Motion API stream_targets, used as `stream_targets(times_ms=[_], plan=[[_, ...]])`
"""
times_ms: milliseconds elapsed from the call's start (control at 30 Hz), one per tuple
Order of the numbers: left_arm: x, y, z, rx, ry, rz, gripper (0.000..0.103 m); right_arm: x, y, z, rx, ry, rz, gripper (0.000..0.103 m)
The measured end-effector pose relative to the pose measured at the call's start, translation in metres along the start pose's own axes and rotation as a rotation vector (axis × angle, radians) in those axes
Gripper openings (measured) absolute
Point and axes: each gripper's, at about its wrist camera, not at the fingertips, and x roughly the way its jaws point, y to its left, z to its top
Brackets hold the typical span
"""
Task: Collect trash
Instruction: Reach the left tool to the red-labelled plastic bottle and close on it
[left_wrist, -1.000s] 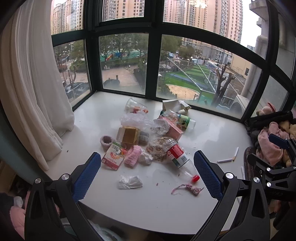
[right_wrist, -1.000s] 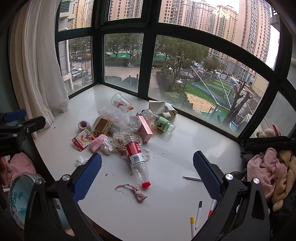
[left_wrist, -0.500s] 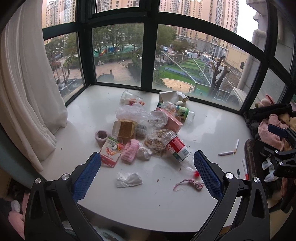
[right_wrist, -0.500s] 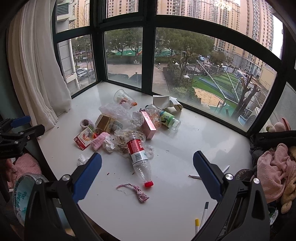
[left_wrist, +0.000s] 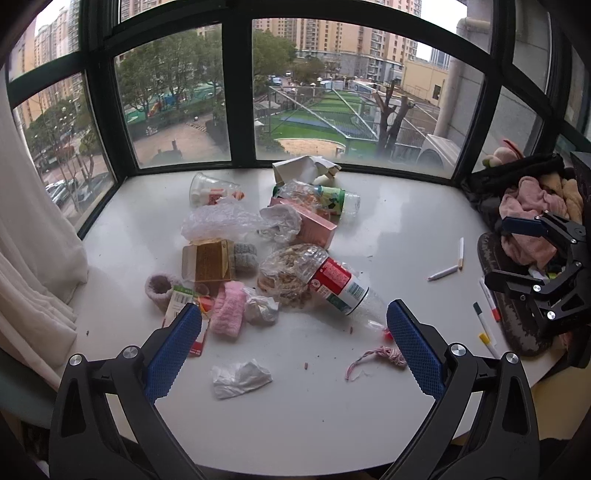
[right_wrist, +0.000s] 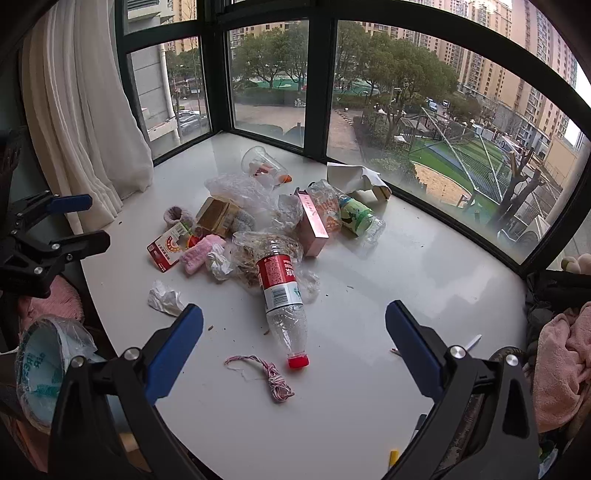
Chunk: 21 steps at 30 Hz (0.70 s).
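Both grippers hover above the near edge of the bench (left_wrist: 399, 229), jaws spread wide and empty: left gripper (left_wrist: 294, 332), right gripper (right_wrist: 294, 334). Nearest trash: crumpled tissue (left_wrist: 240, 373) and pink-white string (right_wrist: 267, 373), each lying apart from the pile. Beyond them, a red-label bottle (right_wrist: 280, 291) lies on its side, cap toward the operator, body against a clear bag of scraps (left_wrist: 290, 267). Recommended: take isolated items first; pinch the tissue at its raised fold; straddle the bottle across its body.
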Motion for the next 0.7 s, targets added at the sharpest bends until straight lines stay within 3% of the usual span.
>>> stream_targets(times_ms=[100, 400, 700], plan=[[0.026, -0.005, 0.003, 0.082, 0.03, -0.034, 0.097, 0.014, -0.002, -0.002, -0.031, 0.015, 0.016, 0.096], [0.099, -0.031, 0.017, 0.455, 0.111, -0.122, 0.097, 0.073, -0.006, -0.01, -0.107, 0.082, 0.096, 0.096], [0.158, -0.041, 0.031, 0.732, 0.174, -0.223, 0.097, 0.118, -0.017, -0.011, -0.122, 0.124, 0.126, 0.096]])
